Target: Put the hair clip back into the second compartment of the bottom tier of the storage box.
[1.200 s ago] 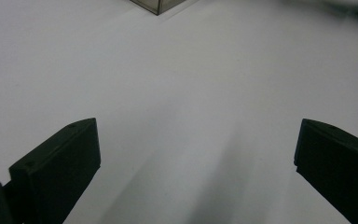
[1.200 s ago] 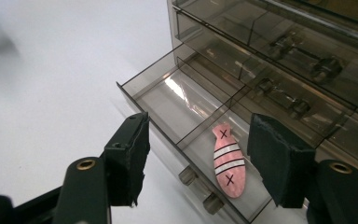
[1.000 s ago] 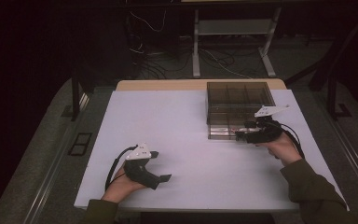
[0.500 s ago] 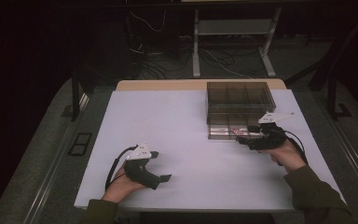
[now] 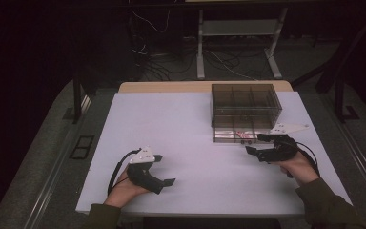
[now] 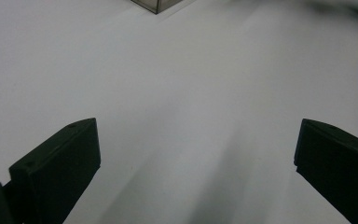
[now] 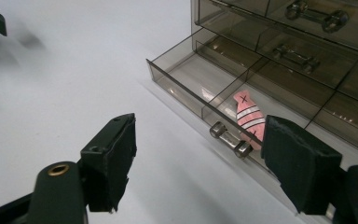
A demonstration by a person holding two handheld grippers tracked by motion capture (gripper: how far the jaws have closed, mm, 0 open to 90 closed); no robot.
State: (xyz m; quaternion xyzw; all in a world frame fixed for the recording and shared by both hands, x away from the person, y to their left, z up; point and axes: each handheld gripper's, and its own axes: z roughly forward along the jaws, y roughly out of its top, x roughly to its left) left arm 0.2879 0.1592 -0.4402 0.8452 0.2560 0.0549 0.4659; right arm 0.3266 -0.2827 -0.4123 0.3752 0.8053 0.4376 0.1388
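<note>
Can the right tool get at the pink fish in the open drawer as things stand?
Probably yes: the right tool is open just before the pulled-out drawer, and the pink fish lies uncovered behind its handle.

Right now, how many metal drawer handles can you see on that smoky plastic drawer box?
3. One handle is on the pulled-out bottom drawer, beside the pink fish toy; a second handle sits on the drawer above; a third handle is on the top one. More may be out of frame.

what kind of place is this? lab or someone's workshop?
Most likely a lab set up for recording handling demos, not a workshop. A white-topped table carries just a smoky clear drawer cabinet; loose cables and a metal stand sit on the dark floor behind, and a person works hand-held grippers.
</note>
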